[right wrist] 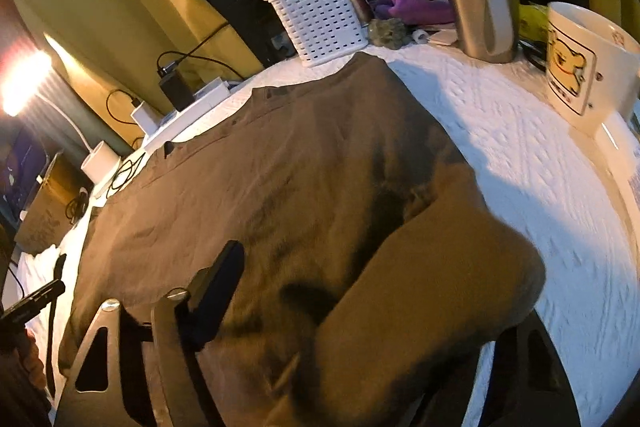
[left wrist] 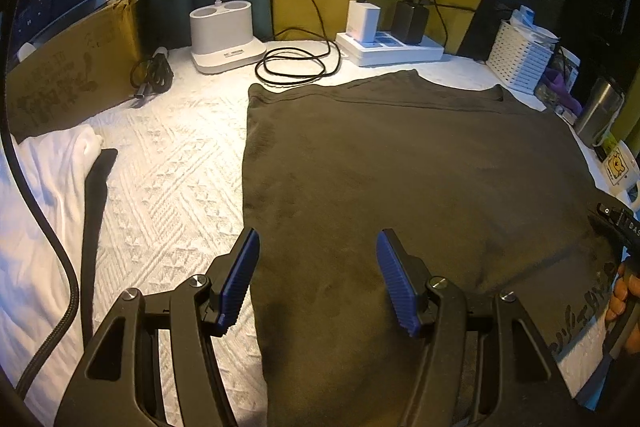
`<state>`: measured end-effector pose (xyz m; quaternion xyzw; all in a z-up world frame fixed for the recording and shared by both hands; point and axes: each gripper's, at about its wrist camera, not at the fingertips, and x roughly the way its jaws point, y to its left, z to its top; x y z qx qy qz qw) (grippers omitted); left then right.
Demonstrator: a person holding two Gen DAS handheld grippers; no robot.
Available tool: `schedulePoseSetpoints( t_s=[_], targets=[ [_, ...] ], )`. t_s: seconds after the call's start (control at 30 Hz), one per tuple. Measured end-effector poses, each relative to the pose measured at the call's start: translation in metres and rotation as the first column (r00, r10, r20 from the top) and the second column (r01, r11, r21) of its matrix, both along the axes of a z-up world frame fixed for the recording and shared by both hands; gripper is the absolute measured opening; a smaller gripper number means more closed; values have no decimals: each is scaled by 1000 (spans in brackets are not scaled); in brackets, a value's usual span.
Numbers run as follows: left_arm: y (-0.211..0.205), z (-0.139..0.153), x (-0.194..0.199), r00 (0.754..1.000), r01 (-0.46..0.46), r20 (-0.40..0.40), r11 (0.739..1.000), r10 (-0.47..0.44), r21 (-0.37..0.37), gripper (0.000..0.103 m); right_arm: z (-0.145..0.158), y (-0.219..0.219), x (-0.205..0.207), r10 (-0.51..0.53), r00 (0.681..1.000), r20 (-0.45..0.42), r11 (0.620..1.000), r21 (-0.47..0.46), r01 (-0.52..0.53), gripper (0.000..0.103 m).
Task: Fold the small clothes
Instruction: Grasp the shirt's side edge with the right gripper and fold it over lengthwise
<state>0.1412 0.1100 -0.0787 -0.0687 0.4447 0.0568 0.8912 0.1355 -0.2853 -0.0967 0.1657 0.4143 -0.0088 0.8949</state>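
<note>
Fingers of my left gripper [left wrist: 318, 277] stand apart, empty, above the near left edge of the dark shirt [left wrist: 400, 167]. My right gripper [right wrist: 360, 311] has cloth bunched between its fingers; whether they pinch it I cannot tell.

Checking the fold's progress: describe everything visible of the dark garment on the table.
The dark garment is olive-brown, soft knit-looking cloth, spread mostly flat on the white textured tablecloth, with a hemmed band along its far edge. The right wrist view shows its near right corner lifted and draped over the right gripper. The left gripper hovers open over its near left edge.
</note>
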Motion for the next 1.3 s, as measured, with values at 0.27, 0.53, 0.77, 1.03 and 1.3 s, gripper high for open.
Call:
schedulePoseSetpoints(
  t_s=[0.27, 0.53, 0.77, 1.03, 1.3],
  targets=[
    [12, -10, 13, 1000, -12, -19, 1000, 11, -25, 61, -6, 4, 21, 5, 1000, -12, 999, -40, -5, 34],
    [19, -11, 20, 1000, 2, -13, 999, -3, -42, 61, -2, -3, 33, 10, 999, -44, 1000, 23, -9, 19],
    [33, -7, 14, 1000, 6, 18, 998, -5, -55, 61, 28, 28, 35, 80, 997, 11, 997, -19, -80, 16],
    [55, -3, -4, 999, 1, 47, 997, 3, -74, 61, 56, 85, 41, 193, 980, 56, 980, -54, -190, 15],
    [76, -4, -23, 998, 7, 59, 996, -2, -85, 61, 64, 146, 46, 278, 959, 63, 960, -63, -274, 14]
  ],
)
